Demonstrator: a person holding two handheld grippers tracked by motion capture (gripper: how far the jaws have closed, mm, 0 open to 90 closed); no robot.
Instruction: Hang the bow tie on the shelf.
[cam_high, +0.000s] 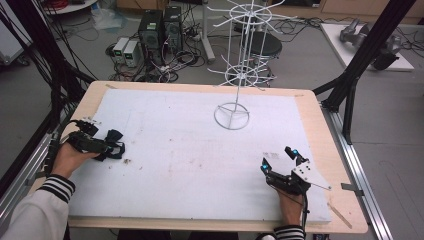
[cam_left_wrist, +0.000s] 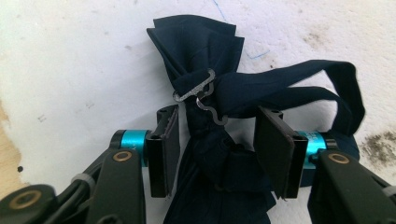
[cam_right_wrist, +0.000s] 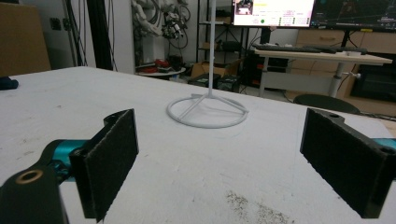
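Two grippers were in my hands at the tabletop (cam_high: 200, 220). From the high view, my left gripper (cam_high: 114, 148) sat at about nine o'clock on the white sheet, over a dark navy bow tie (cam_high: 113, 140) lying there. In the left gripper view, the jaws straddled the knot of the bow tie (cam_left_wrist: 205, 56), one pad on each side of the gathered cloth, with a small gap on either side, so they were not yet pinching it. A silver metal clasp (cam_left_wrist: 198, 91) lay on the knot at twelve o'clock from the pads, and the tie's strap (cam_left_wrist: 327, 79) looped away toward two o'clock. My right gripper (cam_high: 280, 159) rested near five o'clock on the sheet, jaws spread wide with bare sheet between them. The white wire stand (cam_right_wrist: 208, 112) stood at twelve o'clock from it, well apart.
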